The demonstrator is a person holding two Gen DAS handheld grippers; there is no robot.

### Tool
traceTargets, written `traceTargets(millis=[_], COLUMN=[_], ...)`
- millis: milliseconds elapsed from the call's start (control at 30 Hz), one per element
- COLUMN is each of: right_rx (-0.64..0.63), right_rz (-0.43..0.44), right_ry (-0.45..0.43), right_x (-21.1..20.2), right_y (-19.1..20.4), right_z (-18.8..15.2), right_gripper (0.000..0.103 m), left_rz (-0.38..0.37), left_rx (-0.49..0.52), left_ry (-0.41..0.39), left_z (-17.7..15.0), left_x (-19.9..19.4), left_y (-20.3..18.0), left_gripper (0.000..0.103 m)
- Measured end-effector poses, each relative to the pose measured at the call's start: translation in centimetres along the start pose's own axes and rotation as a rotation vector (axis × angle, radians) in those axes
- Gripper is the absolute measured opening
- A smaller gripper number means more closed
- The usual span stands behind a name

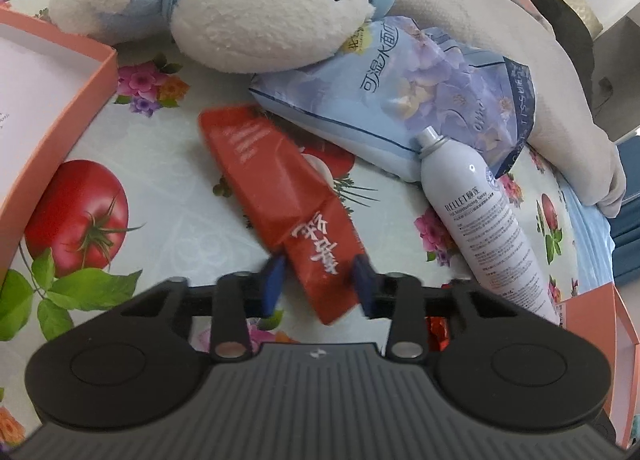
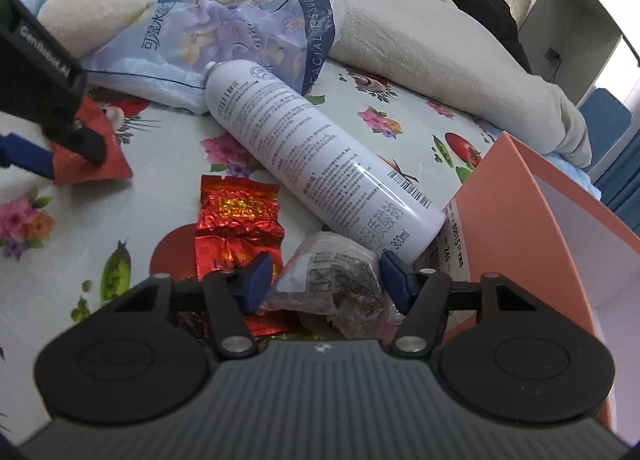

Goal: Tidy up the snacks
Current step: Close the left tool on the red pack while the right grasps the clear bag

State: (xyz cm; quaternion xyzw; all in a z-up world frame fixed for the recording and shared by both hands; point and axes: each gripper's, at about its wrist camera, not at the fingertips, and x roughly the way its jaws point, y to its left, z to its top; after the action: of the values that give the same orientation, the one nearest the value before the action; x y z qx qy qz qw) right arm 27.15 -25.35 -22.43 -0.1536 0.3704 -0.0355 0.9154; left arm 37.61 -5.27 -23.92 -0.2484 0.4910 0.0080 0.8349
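Note:
My left gripper (image 1: 320,280) has its blue fingers around the near end of a long red snack packet (image 1: 276,188) that lies on the flowered cloth; the jaws look closed on it. In the right wrist view the same packet (image 2: 92,144) shows at the left with the left gripper (image 2: 60,148) on it. My right gripper (image 2: 324,280) straddles a clear crinkled snack packet (image 2: 336,280), its fingers on both sides of it. A red foil packet (image 2: 236,220) lies just left of it.
A white spray bottle (image 2: 304,152) lies diagonally, also in the left wrist view (image 1: 484,220). A blue facial tissue pack (image 1: 400,100), a plush toy (image 1: 224,4) and a grey blanket (image 2: 440,32) lie behind. Orange box parts stand at left (image 1: 60,108) and right (image 2: 520,220).

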Motion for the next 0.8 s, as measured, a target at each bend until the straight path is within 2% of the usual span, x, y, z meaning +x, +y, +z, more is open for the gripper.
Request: traceTargets(millis=[233,500,700,800], right_rx=[0.013,-0.014,-0.011,-0.003], right_rz=[0.002,-0.007,-0.011,-0.01], right_ry=[0.007,-0.007,-0.031,-0.043], right_x=[-0.5,-2.4,-4.8,-6.2], right_y=[-0.3,0.1,0.3,0.3], right_z=[-0.1,-0.3,-0.8,-1.2], right_gripper=[0.052,0.051,0.051,0.051], left_rz=[-0.01,-0.024,-0.034,-0.039], left_rx=[0.017,0.059,0.128,0.145], left_ry=[-0.014,-0.021,-0.022,-0.03], left_z=[-0.1,-0.9,-2.9,-4.1], left_x=[-0.3,-2.1,-3.9,-5.1], left_y=[0.3,1.2,1.1,1.2], left_gripper=[0.029,0.023,0.016,0.006])
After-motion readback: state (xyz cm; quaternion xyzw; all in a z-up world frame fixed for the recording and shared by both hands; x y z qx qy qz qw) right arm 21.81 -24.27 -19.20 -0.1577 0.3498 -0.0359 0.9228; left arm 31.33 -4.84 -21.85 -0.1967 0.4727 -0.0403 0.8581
